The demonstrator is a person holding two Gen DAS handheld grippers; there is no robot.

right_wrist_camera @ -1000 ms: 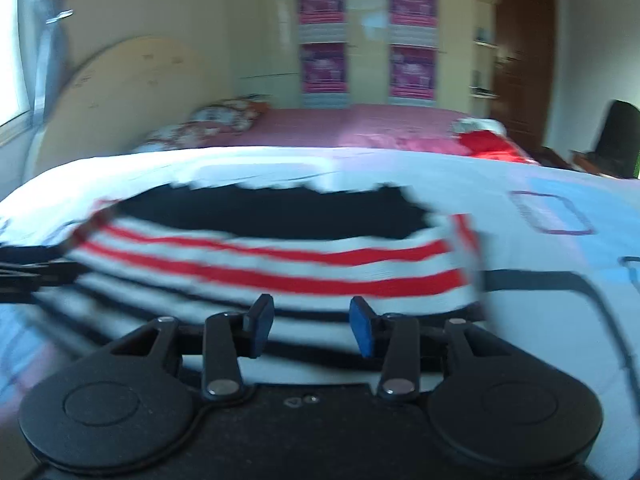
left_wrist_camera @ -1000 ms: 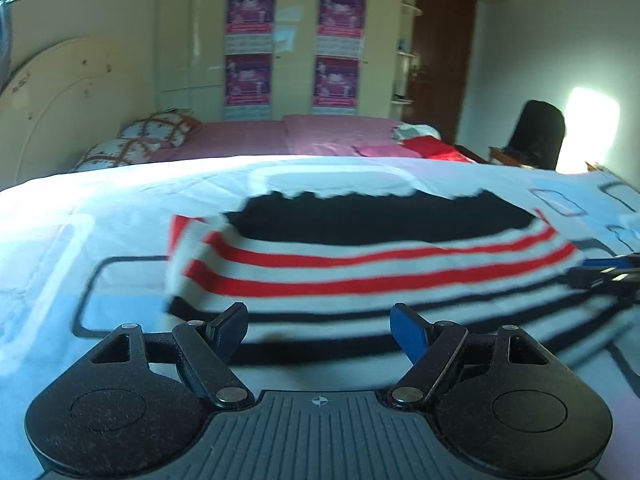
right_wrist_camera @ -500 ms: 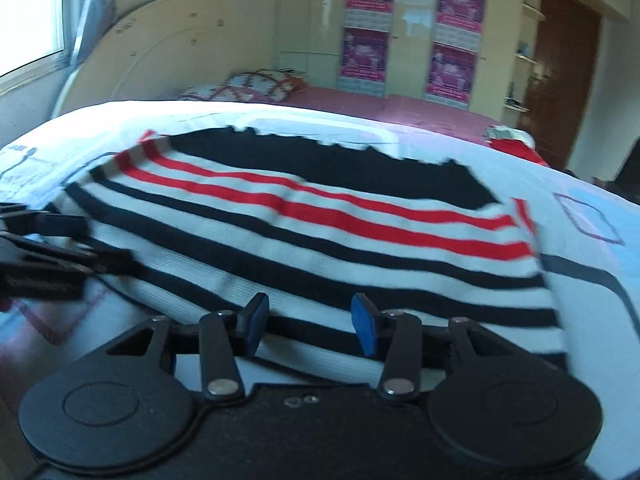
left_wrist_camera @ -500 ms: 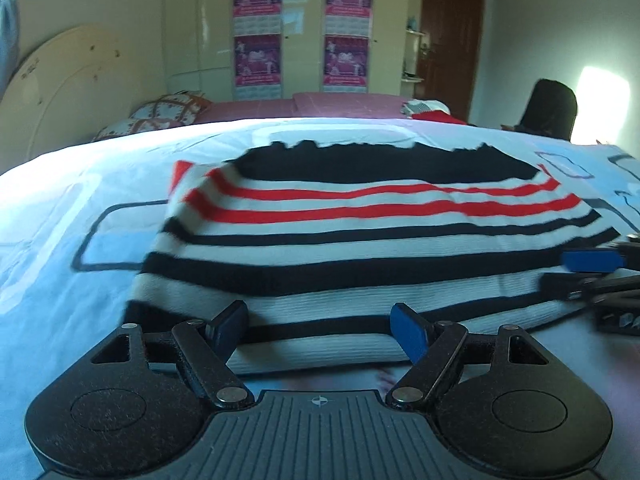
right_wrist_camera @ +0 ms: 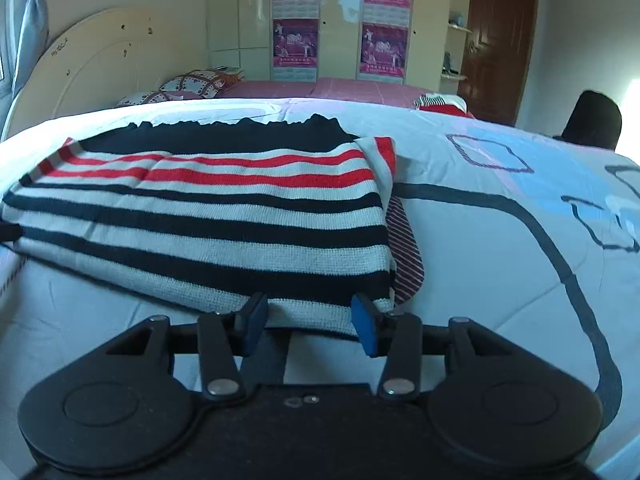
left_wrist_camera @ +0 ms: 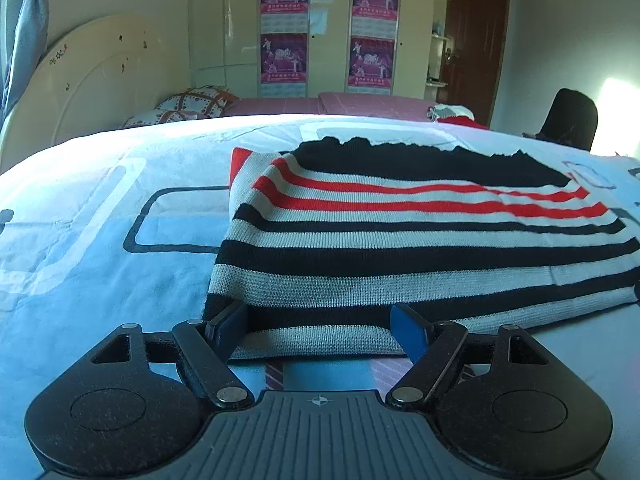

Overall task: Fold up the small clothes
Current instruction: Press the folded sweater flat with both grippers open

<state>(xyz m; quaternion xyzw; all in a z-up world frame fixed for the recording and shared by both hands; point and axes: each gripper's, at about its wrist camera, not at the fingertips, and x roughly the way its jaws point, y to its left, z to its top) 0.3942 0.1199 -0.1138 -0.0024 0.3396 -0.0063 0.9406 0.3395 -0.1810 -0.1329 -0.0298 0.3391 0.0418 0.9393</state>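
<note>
Both grippers have come down and in toward the sweater [left_wrist_camera: 400, 240], whose near hem now lies between the jaws of each. The right gripper [right_wrist_camera: 307, 320] has slid to the sweater's right corner, and the left gripper [left_wrist_camera: 320, 330] sits at the left corner.

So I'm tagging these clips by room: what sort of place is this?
A bedroom, most likely: a bed with a headboard and pillows, and a wardrobe behind.
</note>
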